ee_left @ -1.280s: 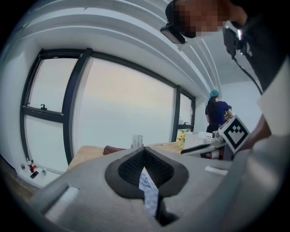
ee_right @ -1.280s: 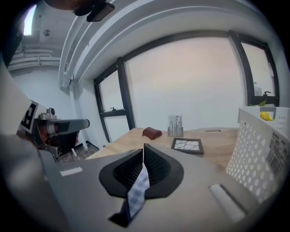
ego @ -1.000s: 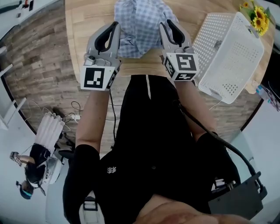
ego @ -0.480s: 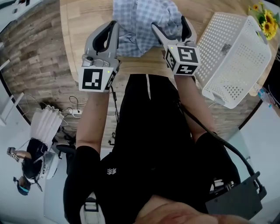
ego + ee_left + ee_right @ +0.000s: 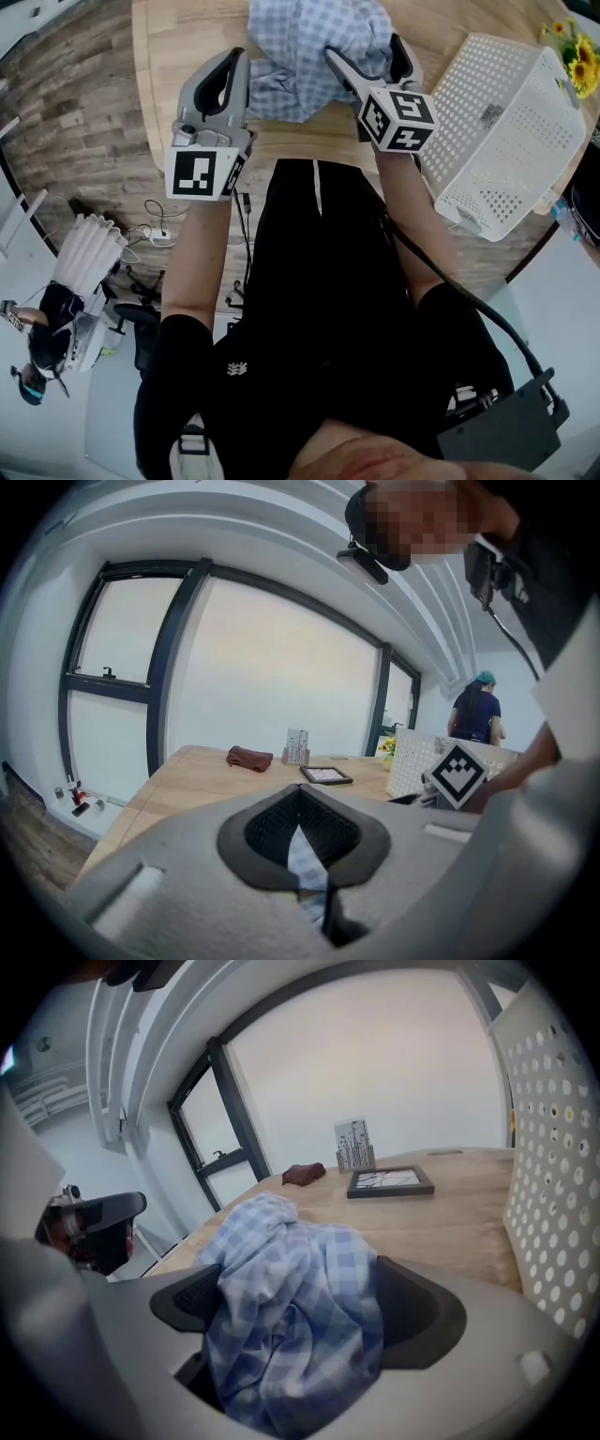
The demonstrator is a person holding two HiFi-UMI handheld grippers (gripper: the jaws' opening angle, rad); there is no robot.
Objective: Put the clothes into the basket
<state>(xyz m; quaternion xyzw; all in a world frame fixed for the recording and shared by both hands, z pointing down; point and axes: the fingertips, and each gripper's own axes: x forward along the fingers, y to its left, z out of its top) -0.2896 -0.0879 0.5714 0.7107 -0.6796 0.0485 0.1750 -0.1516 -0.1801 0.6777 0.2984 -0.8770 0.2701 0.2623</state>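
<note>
Wooden table fills the top of the head view. Left gripper, at the near edge, has its jaws together w/ a thin fold of the checked shirt pinched in them. Shirt sits bunched at the near edge, btwn both grippers. Right gripper: jaws have just been opening and now stand wide, cloth heaped loosely between. Basket is tipped at the right edge. Shirt looks light and limp, prob. droops; best to grab a thick bunch.

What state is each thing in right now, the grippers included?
Shirt: bunched up on the table.
Left gripper: shut on a fold of shirt.
Right gripper: open, jaws just opened, shirt between them.
Basket: on the table, beside the shirt.
</note>
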